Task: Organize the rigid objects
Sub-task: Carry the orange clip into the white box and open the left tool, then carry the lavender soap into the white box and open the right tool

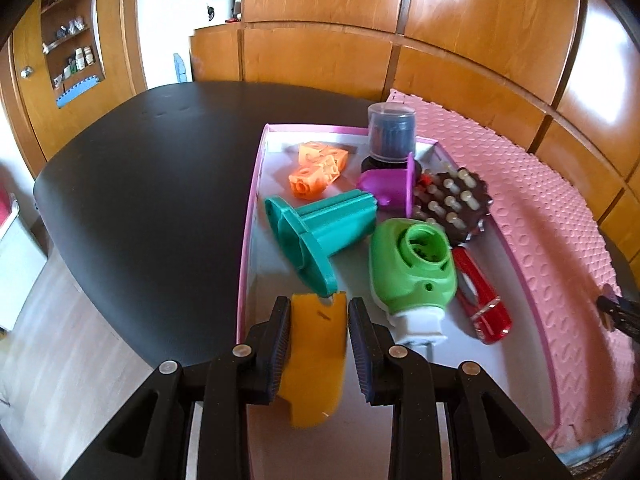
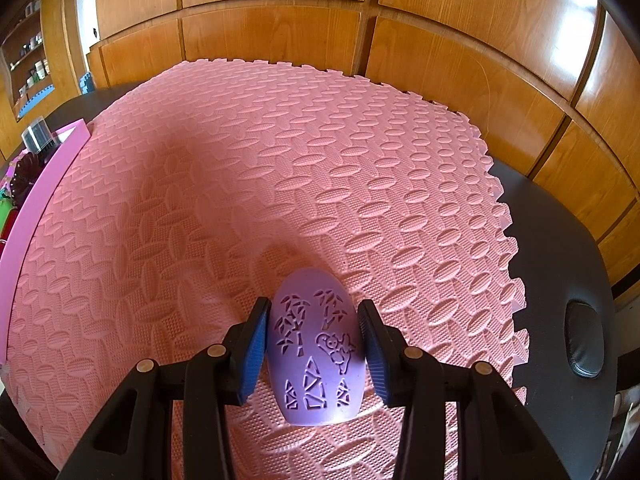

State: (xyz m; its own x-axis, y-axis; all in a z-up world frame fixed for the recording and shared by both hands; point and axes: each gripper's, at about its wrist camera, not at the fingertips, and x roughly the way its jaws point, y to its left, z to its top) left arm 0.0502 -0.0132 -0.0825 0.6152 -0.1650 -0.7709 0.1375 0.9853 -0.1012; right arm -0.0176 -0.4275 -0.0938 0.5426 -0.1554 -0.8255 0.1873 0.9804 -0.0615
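Observation:
In the left wrist view my left gripper [image 1: 319,312] holds a yellow curved plastic piece [image 1: 316,356] between its pads, over the near end of a pink-rimmed white box [image 1: 248,232]. The box holds a teal spool [image 1: 320,232], a green plug-in device [image 1: 412,268], a red toy car [image 1: 482,304], orange cubes [image 1: 318,170], a purple piece [image 1: 390,188], a dark brush [image 1: 452,204] and a dark jar [image 1: 391,132]. In the right wrist view my right gripper [image 2: 315,312] is shut on a lilac oval cover with cut-out patterns [image 2: 316,344], above the pink foam mat [image 2: 280,168].
The box and mat lie on a black table [image 1: 152,184]; the box edge [image 2: 40,192] shows at the left of the right wrist view. Wooden cabinet doors [image 1: 360,20] stand behind. A shelf [image 1: 72,40] is far left. The floor [image 1: 48,344] lies below the table's left edge.

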